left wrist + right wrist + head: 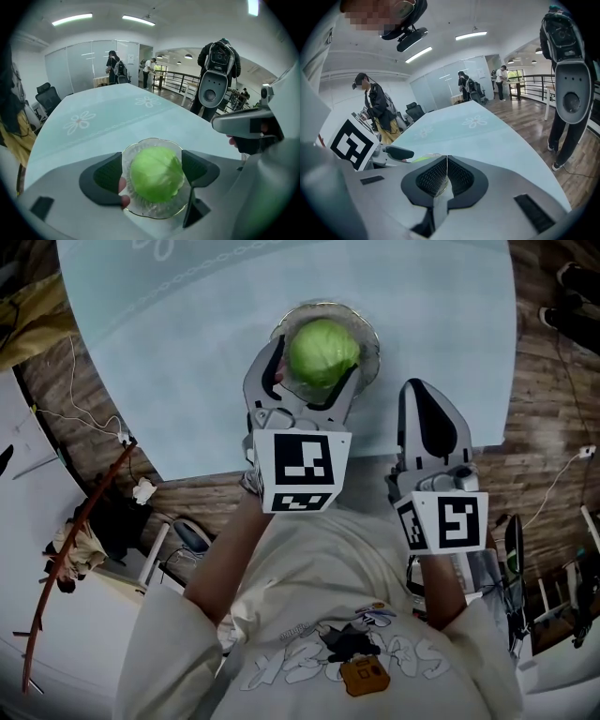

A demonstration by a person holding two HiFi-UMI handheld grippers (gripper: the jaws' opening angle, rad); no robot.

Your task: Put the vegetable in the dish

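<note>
The cabbage (pixel 322 351), a round pale-green head, sits in a clear glass dish (pixel 367 338) with a ribbed, scalloped rim. The dish stands on a light blue bench (pixel 206 352), near the edge closest to the person.

The left gripper (pixel 317 357) reaches over that edge, and its two grey jaws stand apart, one on each side of the cabbage and over the dish. In the left gripper view, the cabbage (pixel 156 173) fills most of the space inside the left gripper (pixel 152 171). A clear strip of the dish (pixel 150 211) shows between the vegetable and the left-hand pad. The right-hand pad lies very close to the leaves, and it is hard to say whether it just touches them, but nothing looks squeezed. The bench (pixel 93 122) runs away behind, printed with a pale flower motif (pixel 80 121).

The right gripper (pixel 419 385) is held just beside the left one, on the person's right, pointing over the bench edge and well clear of the dish. In its own view, the right gripper (pixel 446 164) has its ridged black pads pressed flat together with nothing between them.

Each gripper carries its marker cube (pixel 300 470) (pixel 442 519) at the rear, close to the person's chest. The person wears a cream T-shirt (pixel 309 615) with a printed design. A wooden floor (pixel 534 427) shows around the bench.
</note>
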